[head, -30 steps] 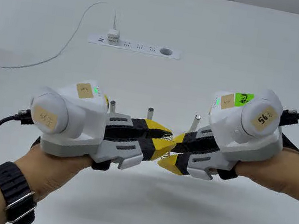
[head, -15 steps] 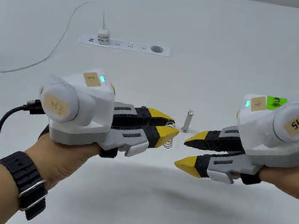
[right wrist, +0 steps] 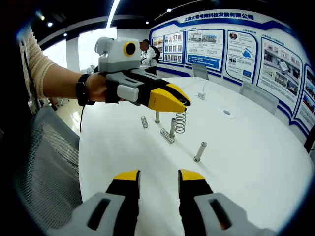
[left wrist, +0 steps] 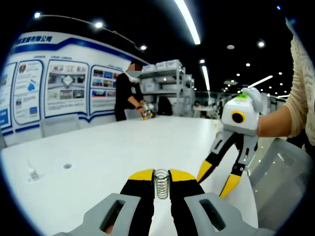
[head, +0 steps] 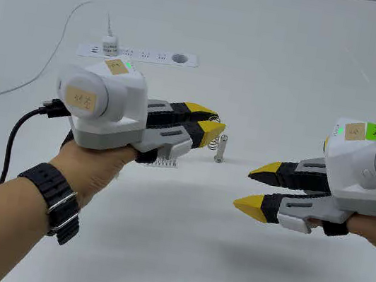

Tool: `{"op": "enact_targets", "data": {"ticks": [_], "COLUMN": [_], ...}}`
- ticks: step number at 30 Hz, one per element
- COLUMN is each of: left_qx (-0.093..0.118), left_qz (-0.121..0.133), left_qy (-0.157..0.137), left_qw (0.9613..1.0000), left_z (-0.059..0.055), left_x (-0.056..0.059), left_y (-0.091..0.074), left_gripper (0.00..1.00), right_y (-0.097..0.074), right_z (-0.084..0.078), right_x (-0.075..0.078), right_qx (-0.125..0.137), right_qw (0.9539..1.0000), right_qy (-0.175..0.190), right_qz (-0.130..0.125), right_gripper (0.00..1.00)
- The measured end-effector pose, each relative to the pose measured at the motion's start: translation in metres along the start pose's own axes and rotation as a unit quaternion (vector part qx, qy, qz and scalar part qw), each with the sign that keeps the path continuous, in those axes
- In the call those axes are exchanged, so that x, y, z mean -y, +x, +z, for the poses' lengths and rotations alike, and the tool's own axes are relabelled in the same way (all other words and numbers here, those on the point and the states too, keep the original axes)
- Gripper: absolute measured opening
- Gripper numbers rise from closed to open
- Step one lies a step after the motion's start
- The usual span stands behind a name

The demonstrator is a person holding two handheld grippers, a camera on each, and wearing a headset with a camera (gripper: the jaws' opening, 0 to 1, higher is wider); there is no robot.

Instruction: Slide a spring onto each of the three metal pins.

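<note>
My left gripper (head: 213,126) is shut on a small steel spring (head: 213,140), which hangs just up and left of an upright metal pin (head: 221,148). In the left gripper view the spring (left wrist: 161,183) stands pinched between the yellow tips of the left gripper (left wrist: 161,176). My right gripper (head: 258,188) floats open to the right of the pin, holding nothing. In the right gripper view, beyond the open right gripper (right wrist: 158,177), three pins (right wrist: 200,151) (right wrist: 173,127) (right wrist: 157,117) stand on the white table, with the held spring (right wrist: 180,122) above them.
Two loose springs (right wrist: 143,121) (right wrist: 167,136) lie beside the pins. A white power strip (head: 137,53) with a plugged cable sits at the table's back left. A person (left wrist: 129,93) stands at the far end of the table. A mesh chair (right wrist: 47,162) is beside the table.
A second ago the two grippers met tip to tip at the spring. The right gripper has opened and drawn back to the right. The spring stays in the left gripper.
</note>
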State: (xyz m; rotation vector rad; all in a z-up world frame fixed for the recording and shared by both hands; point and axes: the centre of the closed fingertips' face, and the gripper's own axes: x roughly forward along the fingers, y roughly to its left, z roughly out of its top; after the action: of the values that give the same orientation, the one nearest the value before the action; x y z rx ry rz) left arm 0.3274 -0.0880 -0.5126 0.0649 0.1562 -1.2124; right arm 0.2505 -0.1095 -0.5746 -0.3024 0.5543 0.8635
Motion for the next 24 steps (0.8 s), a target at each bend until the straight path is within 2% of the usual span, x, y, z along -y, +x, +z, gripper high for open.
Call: {"op": "enact_targets", "data": {"ticks": [8, 12, 17, 21, 24], "left_qx": [-0.007, -0.012, -0.018, -0.024, -0.029], "left_qz": [0.003, 0.004, 0.008, 0.011, 0.014], "left_qy": [-0.003, -0.006, -0.006, -0.009, -0.009], "left_qw": [1.0000, 0.9999, 0.9998, 0.9996, 0.9995], "left_z": [0.001, -0.001, -0.004, -0.009, -0.013], "left_x": [-0.012, -0.016, -0.020, -0.022, -0.023], "left_y": [0.019, 0.026, 0.031, 0.036, 0.039], "left_gripper": [0.10, 0.10, 0.10, 0.10, 0.10], "right_y": [-0.010, -0.015, -0.020, -0.027, -0.031], "right_z": [-0.007, -0.010, -0.011, -0.003, -0.002], "right_x": [0.012, 0.017, 0.021, 0.028, 0.031], "right_qx": [0.011, 0.021, 0.034, 0.069, 0.080], "right_qw": [0.9996, 0.9990, 0.9982, 0.9955, 0.9939], "right_qy": [0.011, 0.015, 0.019, 0.017, 0.024], "right_qz": [-0.025, -0.035, -0.045, -0.063, -0.071], "right_gripper": [0.38, 0.45, 0.58, 0.74, 0.84]}}
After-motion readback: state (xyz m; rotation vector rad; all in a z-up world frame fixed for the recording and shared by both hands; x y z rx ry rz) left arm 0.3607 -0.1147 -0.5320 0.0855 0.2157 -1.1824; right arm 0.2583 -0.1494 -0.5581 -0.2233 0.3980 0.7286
